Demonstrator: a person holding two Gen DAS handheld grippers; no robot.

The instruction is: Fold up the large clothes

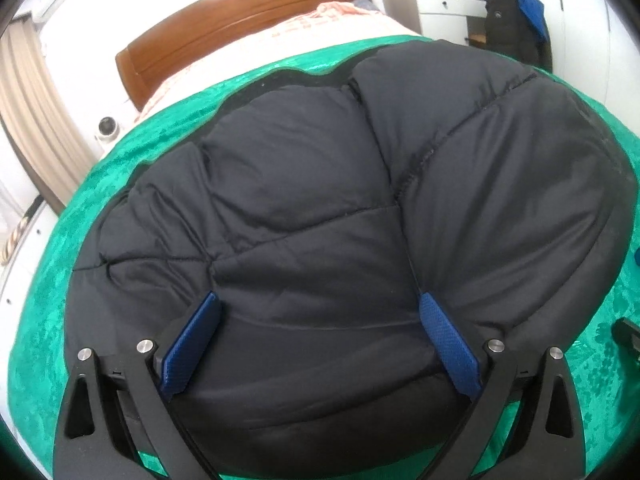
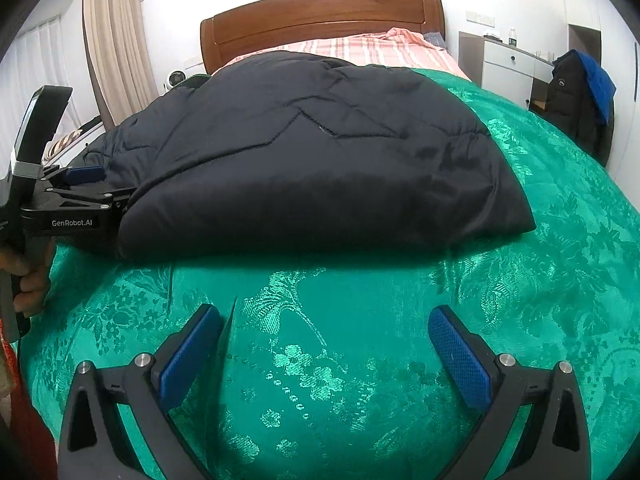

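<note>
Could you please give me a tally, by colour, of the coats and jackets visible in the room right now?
Dark navy jacket folded on the green bedspread: 1
Black coat by the white cabinet: 1
Blue garment draped over it: 1
Total: 3

Home bedroom: wooden headboard [image 2: 320, 16], curtains [image 2: 116, 40].

A: Where does the folded jacket [image 2: 304, 152] sit?

B: On the bedspread [image 2: 540, 240], before the headboard [image 2: 320, 16]. Bare sheet [image 2: 360, 50] lies between jacket and headboard.

A: The grippers?

B: Left gripper [image 1: 318, 312] is at the jacket's near-left edge, fingers spread wide and pressed against the padding. Right gripper [image 2: 324, 328] is over bare bedspread just before the jacket, apart from it, fingers wide.

A: Beyond the jacket?

B: A cabinet [image 2: 508, 68] to its far right, past the bed's edge; clothes hung on a chair [image 2: 576, 96] nearer than that (chair itself hidden). A curtain [image 2: 116, 40] to the jacket's far left.
</note>
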